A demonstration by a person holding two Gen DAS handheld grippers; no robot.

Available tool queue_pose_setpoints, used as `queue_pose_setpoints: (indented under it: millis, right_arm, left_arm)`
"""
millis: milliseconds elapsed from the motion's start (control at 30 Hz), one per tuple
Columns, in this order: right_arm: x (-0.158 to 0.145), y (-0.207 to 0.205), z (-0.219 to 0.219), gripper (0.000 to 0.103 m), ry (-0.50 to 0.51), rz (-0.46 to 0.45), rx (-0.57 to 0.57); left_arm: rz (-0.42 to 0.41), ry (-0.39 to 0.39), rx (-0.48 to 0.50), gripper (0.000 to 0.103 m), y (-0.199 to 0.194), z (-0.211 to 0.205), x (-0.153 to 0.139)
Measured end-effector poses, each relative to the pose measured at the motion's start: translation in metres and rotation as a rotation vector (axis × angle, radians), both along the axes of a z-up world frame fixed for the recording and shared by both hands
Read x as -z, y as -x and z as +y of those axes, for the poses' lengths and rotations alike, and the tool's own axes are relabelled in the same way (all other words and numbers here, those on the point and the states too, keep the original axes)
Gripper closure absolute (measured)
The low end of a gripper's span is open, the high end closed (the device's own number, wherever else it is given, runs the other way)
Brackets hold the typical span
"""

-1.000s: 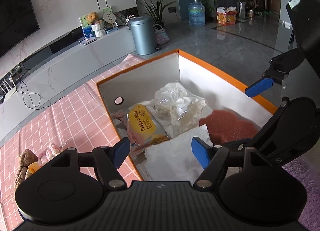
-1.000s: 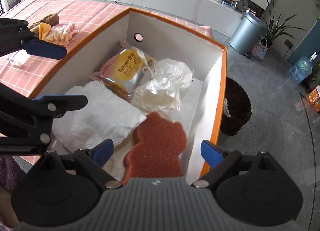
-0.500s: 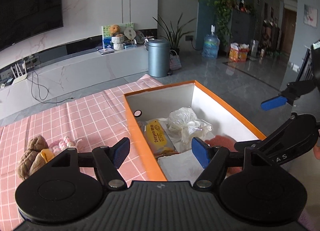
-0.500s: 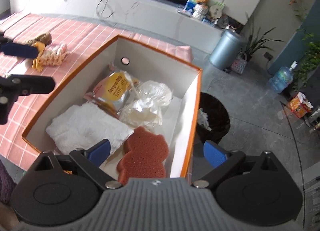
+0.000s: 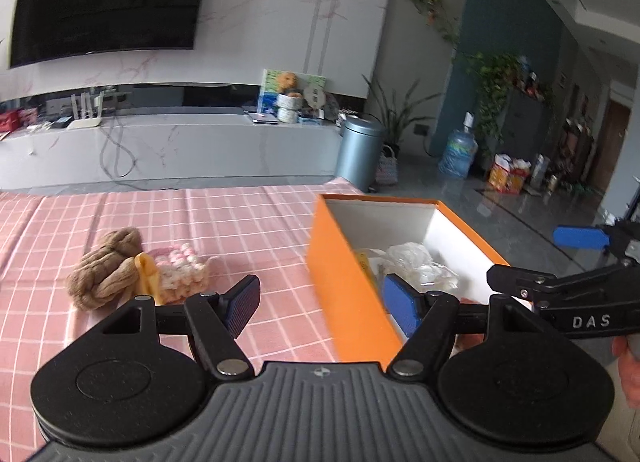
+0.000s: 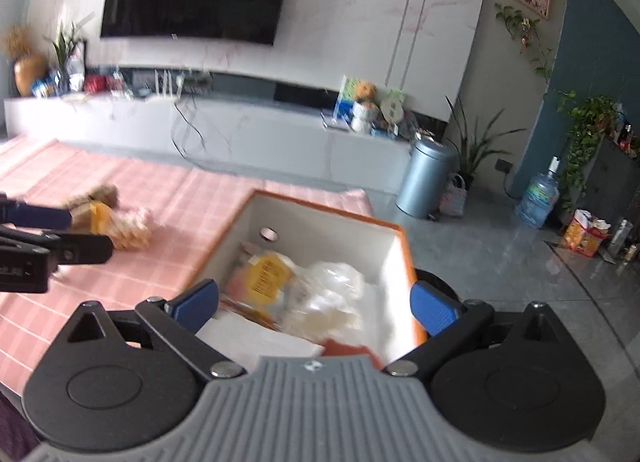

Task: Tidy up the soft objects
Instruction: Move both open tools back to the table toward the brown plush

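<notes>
– How did the left gripper stand?
– Jaws wide apart, nothing between the blue pads.
– And the right gripper?
– Spread wide too, empty. A bit of skin at the picture's edge was probably the hand holding it.

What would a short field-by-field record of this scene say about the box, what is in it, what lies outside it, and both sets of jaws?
box: orange box, open, on the pink checked cloth
inside: yellow packet, clear plastic bag, white sheet, reddish sponge
outside: brown plush, pink knitted piece, side by side on the cloth
left gripper: jaws open, empty
right gripper: jaws open, empty
</notes>
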State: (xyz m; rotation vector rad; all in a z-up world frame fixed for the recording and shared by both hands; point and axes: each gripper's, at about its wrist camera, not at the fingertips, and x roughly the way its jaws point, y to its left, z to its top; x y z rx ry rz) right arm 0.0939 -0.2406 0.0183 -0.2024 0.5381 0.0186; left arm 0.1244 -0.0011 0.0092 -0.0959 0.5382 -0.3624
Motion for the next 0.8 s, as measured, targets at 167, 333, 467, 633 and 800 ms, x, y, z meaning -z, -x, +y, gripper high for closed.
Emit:
queue_pose_setpoints:
  millis: [167, 333, 467, 633, 800]
  right_arm:
    - [0.006, 0.003, 0.028, 0.003, -0.048, -0.049, -0.046]
    - [0.014, 0.001, 0.058, 0.003, -0.07, -0.049, -0.102]
    - [0.022, -0.005, 0.08, 0.003, -0.095, -0.035, -0.129]
    - [0.035, -0.016, 0.106, 0.003, -0.107, -0.009, -0.153]
    - [0.049, -0.03, 0.131, 0.003, -0.093, 0.006, -0.16]
  left_arm:
    - [0.013, 0.033, -0.09, 0.02, 0.003, 0.032, 0.009]
    - [0.036, 0.054, -0.168, 0.02, 0.007, 0.062, 0.021]
    - [0.055, 0.07, -0.222, 0.02, 0.009, 0.081, 0.029]
    - [0.083, 0.097, -0.271, 0.02, 0.008, 0.103, 0.041]
    - [0.119, 0.106, -0.297, 0.02, 0.003, 0.117, 0.055]
